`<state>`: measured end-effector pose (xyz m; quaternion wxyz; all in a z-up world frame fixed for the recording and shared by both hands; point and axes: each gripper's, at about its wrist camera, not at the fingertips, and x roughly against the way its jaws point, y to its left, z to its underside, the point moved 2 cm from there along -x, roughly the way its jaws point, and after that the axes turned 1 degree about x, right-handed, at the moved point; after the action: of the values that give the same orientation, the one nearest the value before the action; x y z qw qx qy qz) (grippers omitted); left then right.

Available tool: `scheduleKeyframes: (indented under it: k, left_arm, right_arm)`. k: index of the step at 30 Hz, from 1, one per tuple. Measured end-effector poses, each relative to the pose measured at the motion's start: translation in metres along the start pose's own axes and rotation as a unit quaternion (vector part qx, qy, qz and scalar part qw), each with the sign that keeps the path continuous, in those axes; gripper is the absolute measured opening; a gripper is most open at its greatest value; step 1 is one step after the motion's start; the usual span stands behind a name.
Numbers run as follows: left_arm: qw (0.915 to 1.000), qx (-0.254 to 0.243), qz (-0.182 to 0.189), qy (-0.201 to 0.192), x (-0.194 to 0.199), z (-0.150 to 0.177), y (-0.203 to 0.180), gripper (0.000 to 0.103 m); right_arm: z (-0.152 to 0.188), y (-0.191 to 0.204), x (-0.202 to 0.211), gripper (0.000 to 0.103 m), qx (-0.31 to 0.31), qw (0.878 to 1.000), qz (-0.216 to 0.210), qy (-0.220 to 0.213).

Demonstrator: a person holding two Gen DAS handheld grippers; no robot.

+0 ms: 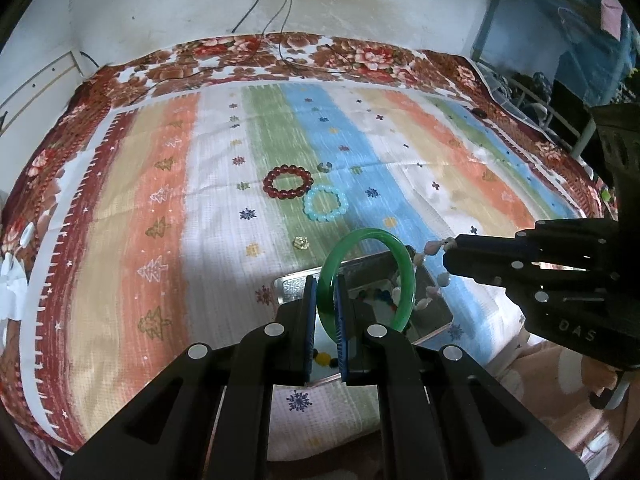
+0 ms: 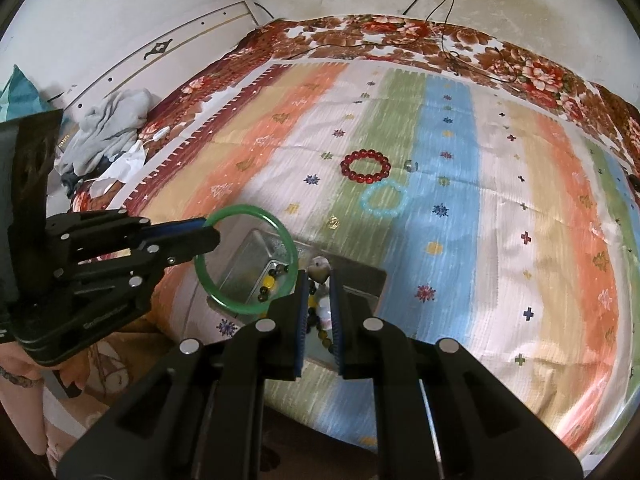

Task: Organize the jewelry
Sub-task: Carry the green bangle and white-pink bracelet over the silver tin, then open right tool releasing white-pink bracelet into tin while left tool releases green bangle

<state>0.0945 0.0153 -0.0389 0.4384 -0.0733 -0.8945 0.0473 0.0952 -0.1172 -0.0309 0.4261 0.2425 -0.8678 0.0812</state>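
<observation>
My left gripper (image 1: 326, 286) is shut on a green bangle (image 1: 400, 252) and holds it upright above a metal tray (image 1: 292, 284); it also shows in the right wrist view (image 2: 210, 232) with the bangle (image 2: 248, 210). My right gripper (image 2: 319, 280) is shut on a pale pink stone bracelet (image 2: 320, 270) that hangs over the tray (image 2: 360, 276); in the left wrist view the bracelet (image 1: 442, 280) dangles from its tips (image 1: 448, 250). A multicoloured bead string (image 2: 270, 282) lies in the tray. A red bead bracelet (image 1: 287, 182), a light blue bead bracelet (image 1: 325, 202), a small ring (image 1: 324, 166) and a gold ring (image 1: 300, 243) lie on the striped cloth.
The striped cloth (image 1: 160, 200) covers a bed with a floral blanket (image 1: 240, 52) at the back. Cables (image 1: 288, 20) hang from the wall onto it. Crumpled grey clothes (image 2: 108, 128) lie at the left edge. Blue furniture (image 1: 560, 40) stands at the right.
</observation>
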Motion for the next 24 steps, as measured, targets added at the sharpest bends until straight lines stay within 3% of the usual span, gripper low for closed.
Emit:
scheduleKeyframes:
  k: [9, 10, 12, 20, 24]
  left_arm:
    - [0.9999, -0.002, 0.011, 0.013, -0.011, 0.000, 0.000, 0.010]
    - [0.9997, 0.000, 0.018, 0.015, -0.013, 0.000, -0.001, 0.012]
    - [0.9998, 0.003, 0.015, 0.013, -0.013, -0.001, 0.000, 0.028]
    - [0.9996, 0.024, 0.013, 0.006, -0.010, -0.005, 0.010, 0.046]
    - [0.9993, 0.035, 0.012, 0.004, -0.010, -0.006, 0.015, 0.050]
  right_arm:
    - [-0.001, -0.005, -0.003, 0.015, -0.014, 1.000, -0.003, 0.004]
    - [-0.001, -0.007, -0.003, 0.019, -0.017, 1.000, -0.003, 0.006]
    - [-0.002, -0.011, -0.003, 0.036, -0.021, 1.000, 0.001, 0.005]
    - [-0.002, -0.021, -0.006, 0.046, -0.030, 0.999, 0.012, 0.010]
    - [-0.003, -0.025, -0.008, 0.049, -0.033, 0.999, 0.016, 0.011]
